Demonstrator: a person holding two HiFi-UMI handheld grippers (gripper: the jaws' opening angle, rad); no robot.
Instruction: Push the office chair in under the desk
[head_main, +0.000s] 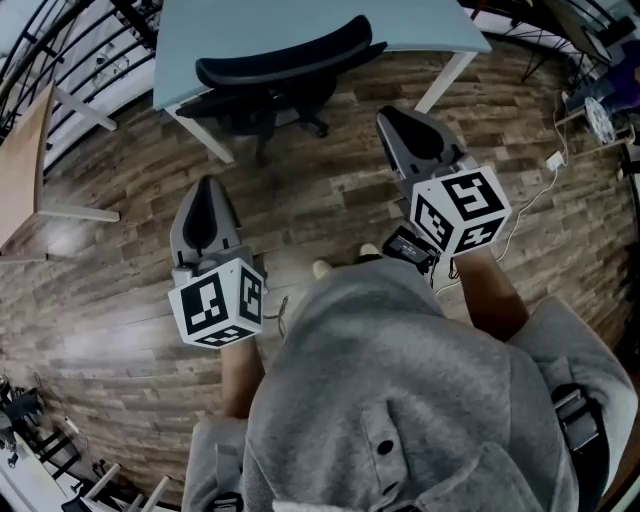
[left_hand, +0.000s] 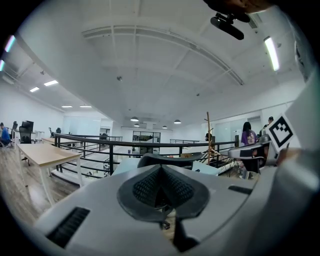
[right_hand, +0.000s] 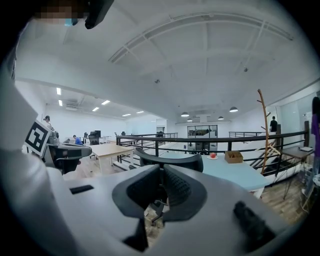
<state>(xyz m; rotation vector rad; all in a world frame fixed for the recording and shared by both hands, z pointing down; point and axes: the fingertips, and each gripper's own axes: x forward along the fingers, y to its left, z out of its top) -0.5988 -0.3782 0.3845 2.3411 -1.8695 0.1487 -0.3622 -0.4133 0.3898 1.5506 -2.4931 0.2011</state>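
Standing at the near edge of the desk (head_main: 420, 25), the chair (head_main: 285, 62) has its seat beneath the top and its backrest at that edge, much as the task asks. Left claw (head_main: 207, 195) and right claw (head_main: 400, 125) are both clenched on nothing, well apart from the chair. By this view, check that the backrest sits square to the edge. Any corrective contact should bear evenly on the backrest.

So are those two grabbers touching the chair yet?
Apart. The head view shows bare wooden floor between the chair and both the left gripper and the right gripper.
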